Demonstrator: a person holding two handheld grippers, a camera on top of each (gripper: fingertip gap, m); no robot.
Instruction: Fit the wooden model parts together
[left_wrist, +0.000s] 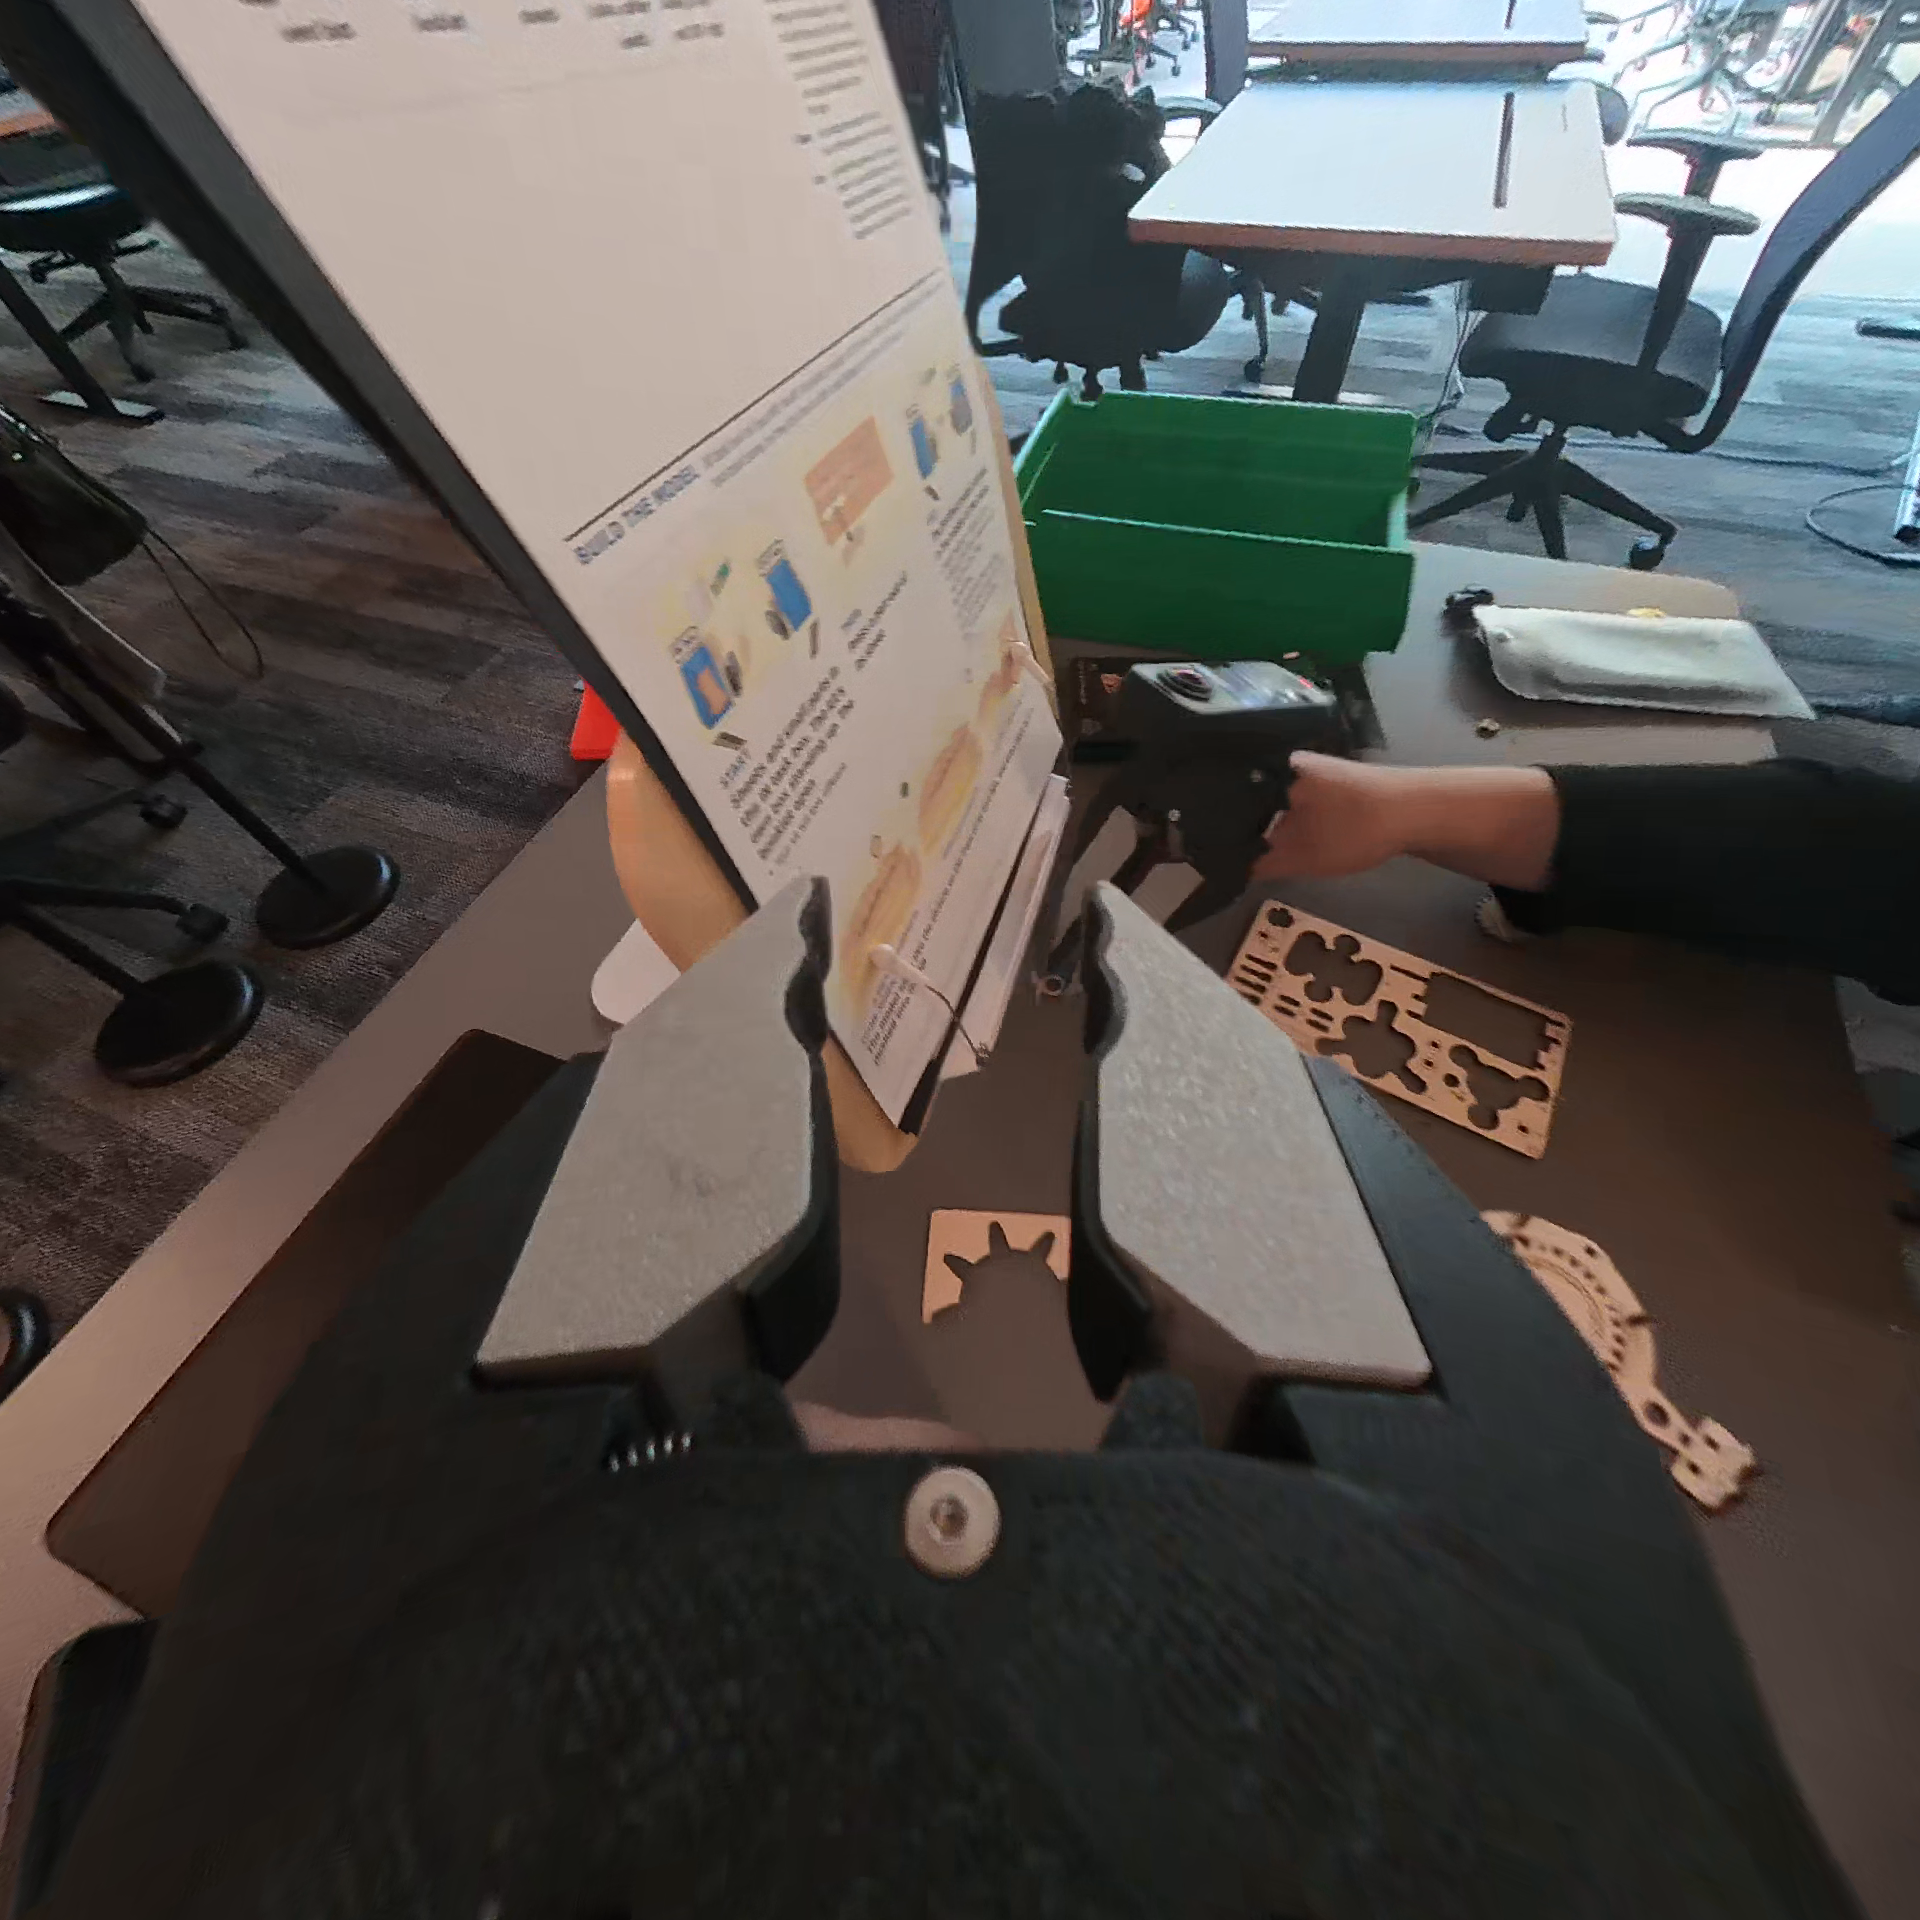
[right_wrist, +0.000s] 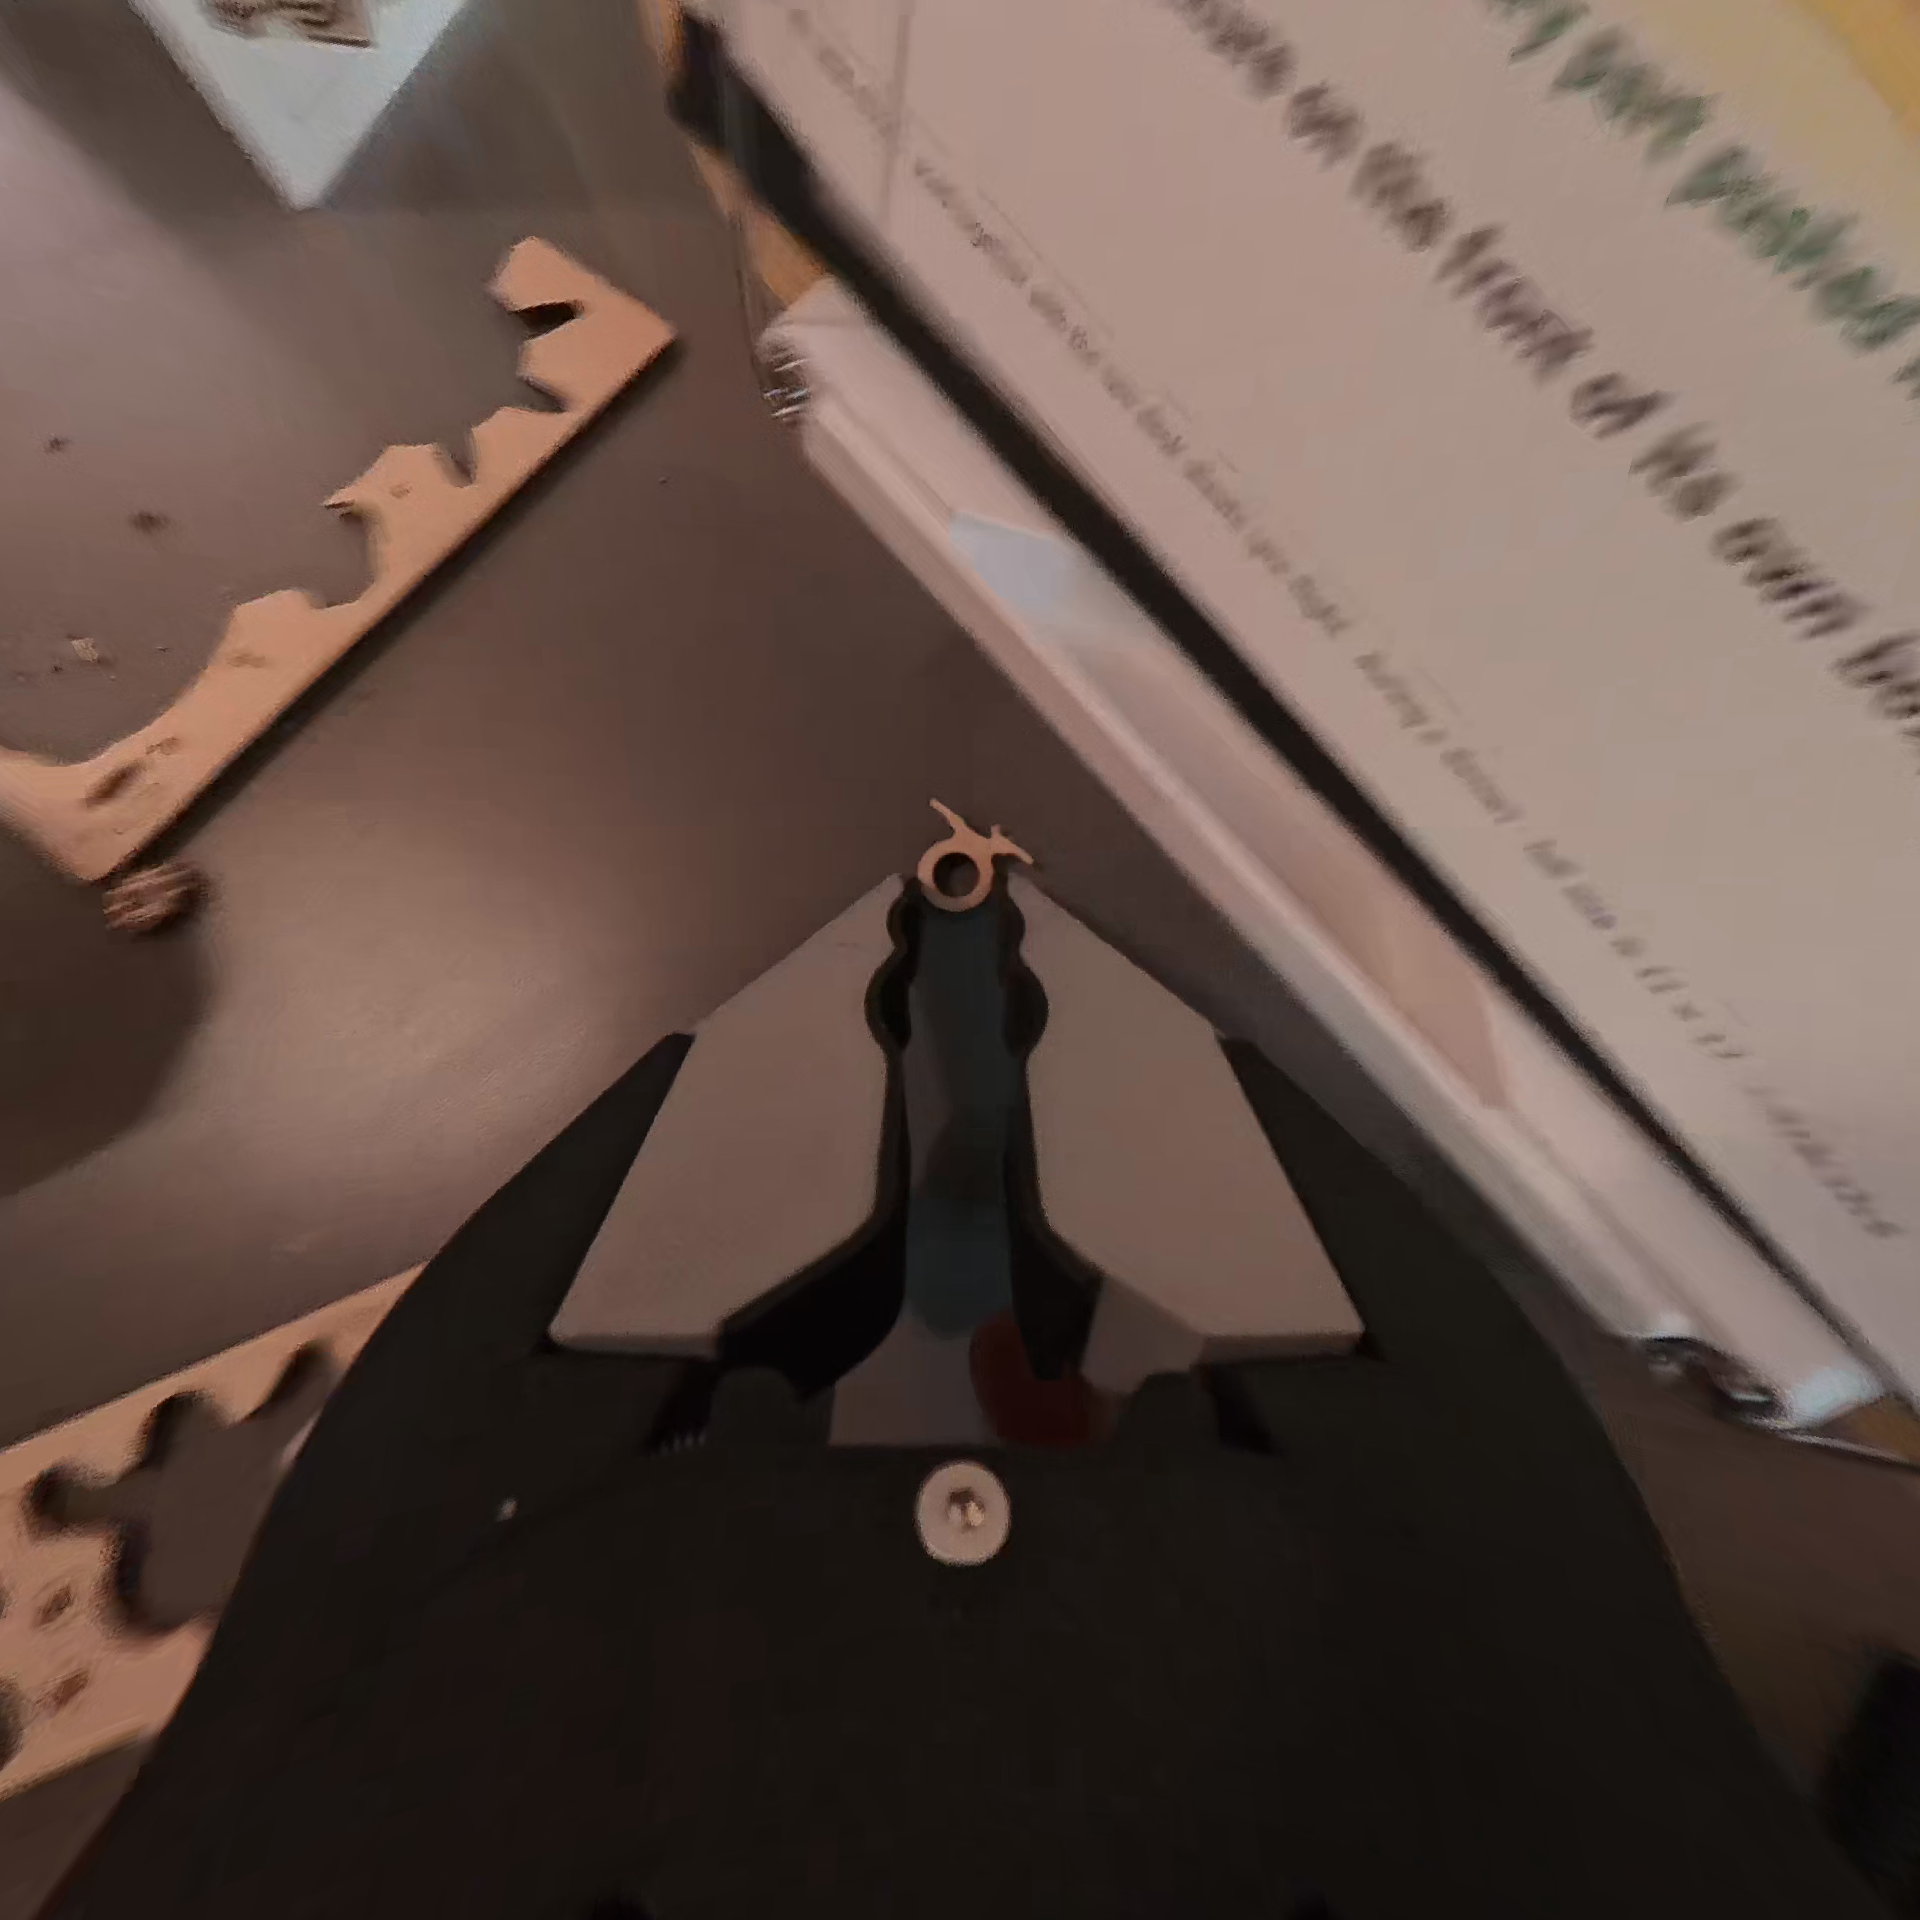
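Right wrist view alone shows the right gripper (right_wrist: 961, 883) clenched on a tiny wooden ring piece (right_wrist: 956, 871), its prongs pointing forward past the fingertips, just above the dark bench (right_wrist: 582, 727). Left wrist view shows the left gripper (left_wrist: 951, 935) released, empty, over a small cut-out offcut (left_wrist: 977, 1262). Farther off lie a punched wooden sheet (left_wrist: 1403, 1029), the propped instruction sheet (left_wrist: 727, 520) with printed text, then a green tray (left_wrist: 1216, 520).
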